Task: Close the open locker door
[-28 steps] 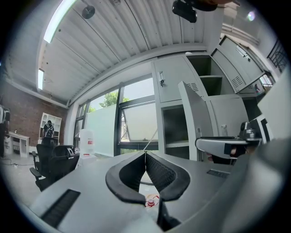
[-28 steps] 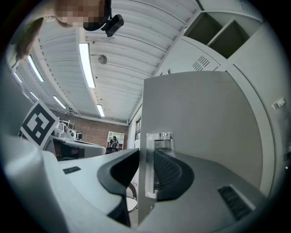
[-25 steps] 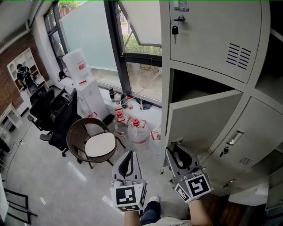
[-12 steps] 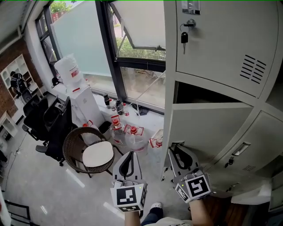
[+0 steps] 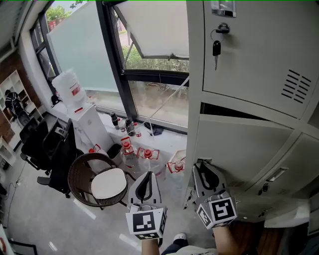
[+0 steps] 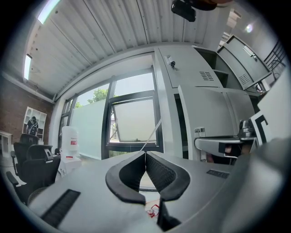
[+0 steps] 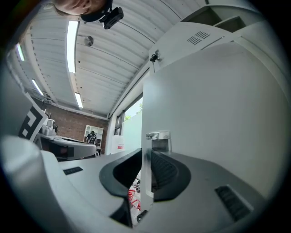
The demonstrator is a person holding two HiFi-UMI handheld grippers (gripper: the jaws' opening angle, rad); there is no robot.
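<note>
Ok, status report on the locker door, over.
Right claw clamped on locker door edge. Left claw shut, empty, clear of the door. Door ajar, dark gap along top. Nothing seen blocking it.

No lettering can be read anywhere. The red label [image 5: 75, 90] on the water bottle [image 5: 67, 82] is too small to make out. The card holder [image 5: 223, 7] at the top of the upper locker door [image 5: 249, 55] shows nothing legible at this size.

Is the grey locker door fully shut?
Almost: a dark gap shows above the grey metal locker door, its edge held in the right gripper's jaws.
</note>
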